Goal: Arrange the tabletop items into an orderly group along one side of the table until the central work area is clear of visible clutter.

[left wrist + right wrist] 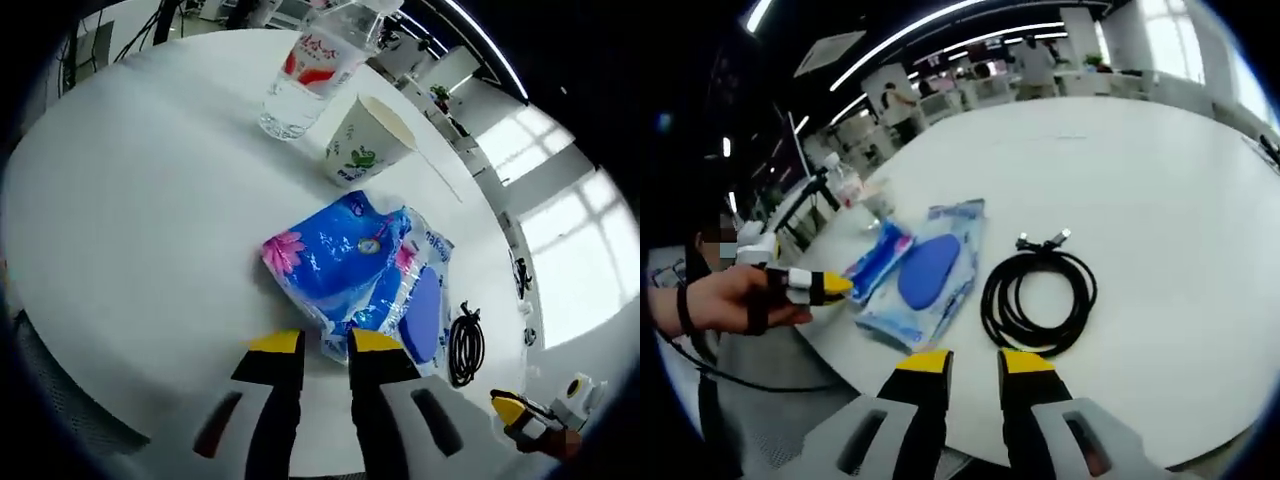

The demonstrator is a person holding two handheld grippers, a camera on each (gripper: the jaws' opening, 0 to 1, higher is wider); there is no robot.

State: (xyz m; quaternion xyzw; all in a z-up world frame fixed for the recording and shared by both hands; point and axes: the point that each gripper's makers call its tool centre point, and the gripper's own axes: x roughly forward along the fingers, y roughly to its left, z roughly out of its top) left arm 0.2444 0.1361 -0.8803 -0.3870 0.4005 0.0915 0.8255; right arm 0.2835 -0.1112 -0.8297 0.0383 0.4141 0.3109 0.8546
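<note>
A blue tissue pack (pixel 335 255) with a pink flower lies on the white table (pixel 130 220), partly over a clear wipes packet (pixel 425 310) with a blue oval. My left gripper (pixel 325 345) is open by a narrow gap, and the tissue pack's near corner reaches between its yellow tips. Behind stand a paper cup (pixel 365 140) and a water bottle (pixel 315 60). A coiled black cable (pixel 1038 290) lies just ahead of my right gripper (pixel 975 362), which is narrowly open and holds nothing. In the right gripper view the left gripper (pixel 830 287) touches the tissue pack (pixel 878 262) beside the wipes packet (pixel 930 270).
The table edge runs close under both grippers. A person's hand (pixel 730 300) holds the left gripper off the table's side. Wide bare tabletop (pixel 1160 200) stretches beyond the cable. Chairs, desks and people stand far behind. The right gripper (pixel 510 408) sits near the cable (pixel 466 345).
</note>
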